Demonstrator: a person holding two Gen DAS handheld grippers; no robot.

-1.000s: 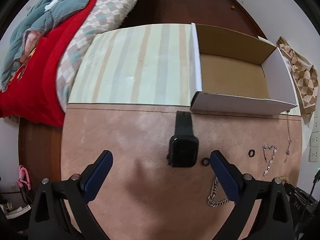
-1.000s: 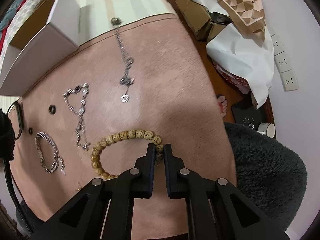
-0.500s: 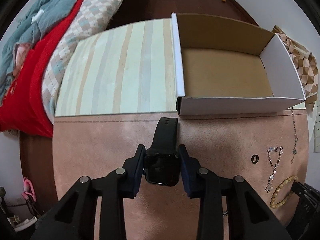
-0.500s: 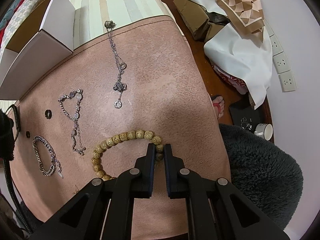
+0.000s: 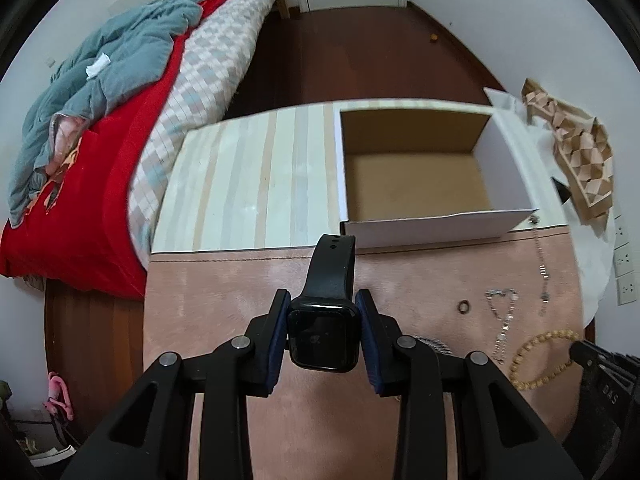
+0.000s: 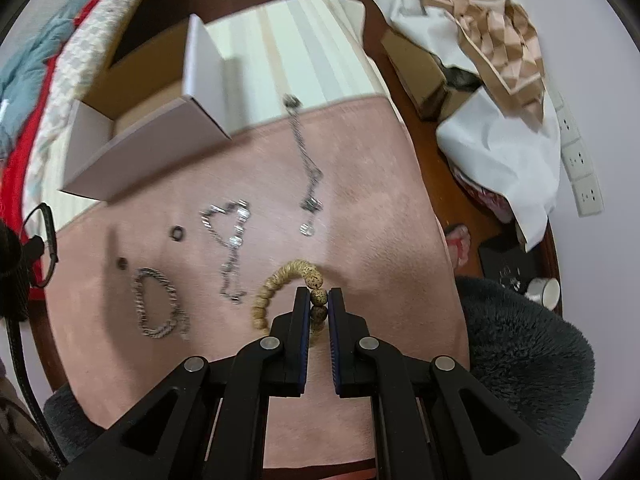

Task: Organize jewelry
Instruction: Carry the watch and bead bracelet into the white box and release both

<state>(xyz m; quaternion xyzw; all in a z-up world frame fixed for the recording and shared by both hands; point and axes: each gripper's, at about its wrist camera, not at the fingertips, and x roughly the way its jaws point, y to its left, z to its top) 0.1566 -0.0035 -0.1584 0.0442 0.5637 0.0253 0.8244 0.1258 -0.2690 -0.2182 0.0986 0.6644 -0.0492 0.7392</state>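
My left gripper (image 5: 322, 322) is shut on a black smartwatch (image 5: 323, 336) and holds it above the pink mat (image 5: 224, 304), its strap pointing toward the open white cardboard box (image 5: 424, 226). My right gripper (image 6: 319, 300) is shut on a wooden bead bracelet (image 6: 280, 280) and lifts it off the mat (image 6: 380, 208). The box also shows in the right wrist view (image 6: 140, 152). On the mat lie a thick silver chain bracelet (image 6: 156, 304), a silver link bracelet (image 6: 230, 236), a thin silver necklace (image 6: 306, 168) and two small dark rings (image 6: 176, 233) (image 6: 121, 263).
A striped table surface (image 5: 248, 176) lies behind the mat. A bed with red and grey bedding (image 5: 100, 120) is at the left. White cloth and a patterned fabric (image 6: 496, 52) are piled at the right. A dark fluffy cushion (image 6: 520, 352) sits at the mat's near right.
My left gripper closed on the smartwatch and lifted it toward the box. My right gripper raised the bead bracelet, so it now hangs from the fingers.
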